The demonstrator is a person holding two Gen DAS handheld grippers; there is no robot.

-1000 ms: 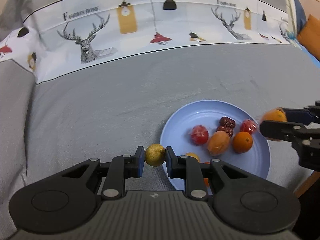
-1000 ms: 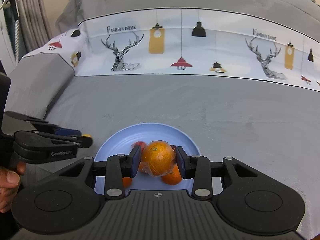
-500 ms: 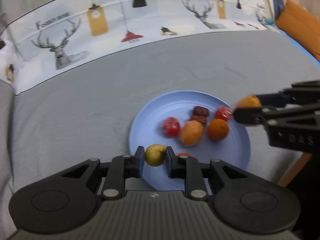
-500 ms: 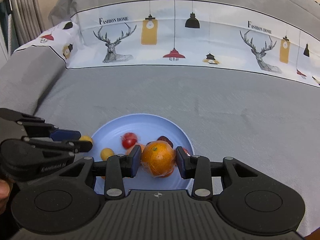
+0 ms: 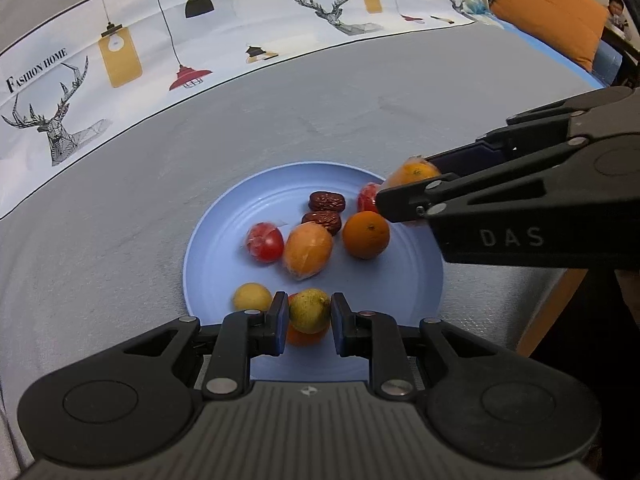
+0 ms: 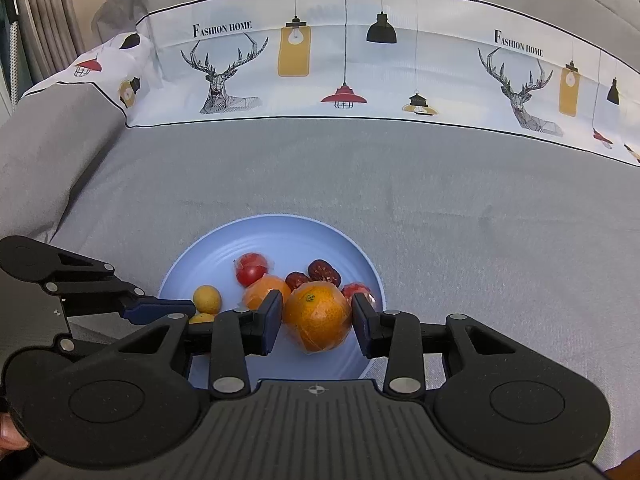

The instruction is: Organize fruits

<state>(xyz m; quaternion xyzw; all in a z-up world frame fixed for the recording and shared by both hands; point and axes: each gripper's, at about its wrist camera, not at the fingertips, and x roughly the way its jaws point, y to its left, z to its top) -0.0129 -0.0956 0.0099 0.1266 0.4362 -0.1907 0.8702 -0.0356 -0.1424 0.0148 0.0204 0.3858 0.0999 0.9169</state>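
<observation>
A light blue plate (image 5: 224, 240) lies on the grey bedspread and holds several fruits: a wrapped red tomato (image 5: 264, 242), an orange (image 5: 366, 234), a wrapped orange fruit (image 5: 308, 250), two dark red dates (image 5: 326, 202) and a small yellow fruit (image 5: 252, 298). My left gripper (image 5: 309, 316) is shut on a yellow-green fruit (image 5: 309, 309) over the plate's near edge. My right gripper (image 6: 316, 320) is shut on a wrapped orange (image 6: 318, 316) over the plate's right side (image 6: 372, 280). The right gripper also shows in the left wrist view (image 5: 412, 190).
A printed band (image 6: 344, 60) with deer and lamps runs across the far side of the bedspread. An orange cushion (image 5: 548, 12) lies far right. The bed's edge (image 5: 556, 300) drops off right of the plate. Grey cover (image 6: 480, 200) stretches beyond the plate.
My left gripper has carried the yellow-green fruit from beside the plate to above its near edge. My right gripper has carried the wrapped orange further in over the plate.
</observation>
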